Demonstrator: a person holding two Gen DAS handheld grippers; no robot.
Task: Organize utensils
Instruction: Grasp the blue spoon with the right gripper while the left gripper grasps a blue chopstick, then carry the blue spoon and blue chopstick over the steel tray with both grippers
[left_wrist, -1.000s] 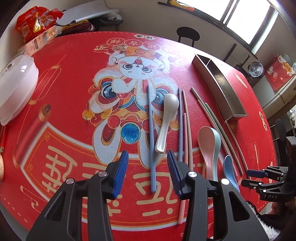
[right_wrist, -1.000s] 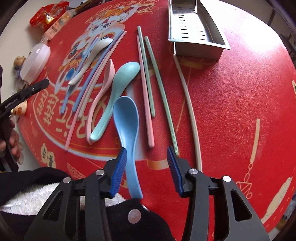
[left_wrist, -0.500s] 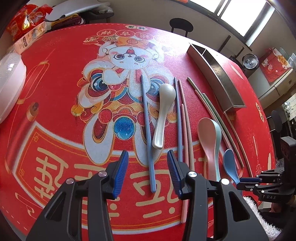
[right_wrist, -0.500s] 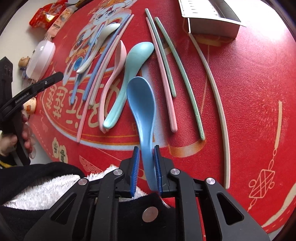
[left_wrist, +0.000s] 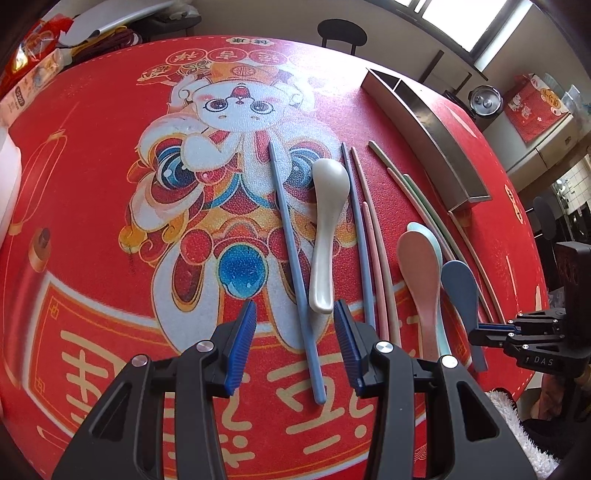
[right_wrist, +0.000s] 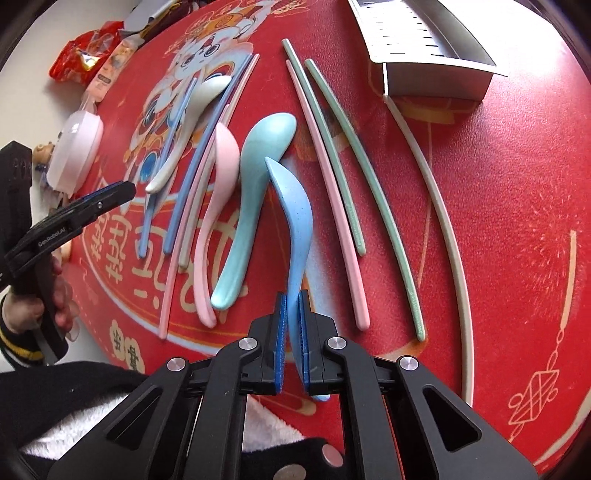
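Right wrist view, red mat (right_wrist: 517, 221), right fingers (right_wrist: 291, 332) clenched on blue spoon (right_wrist: 295, 214), left fingers (left_wrist: 295, 343) released.

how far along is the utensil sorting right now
Barely started. Done: nothing shows inside the metal tray. In hand: the right gripper is shut on the blue spoon; the left gripper is open above the blue chopstick and white spoon. Left: the pink spoon, teal spoon and the other chopsticks lie on the mat.
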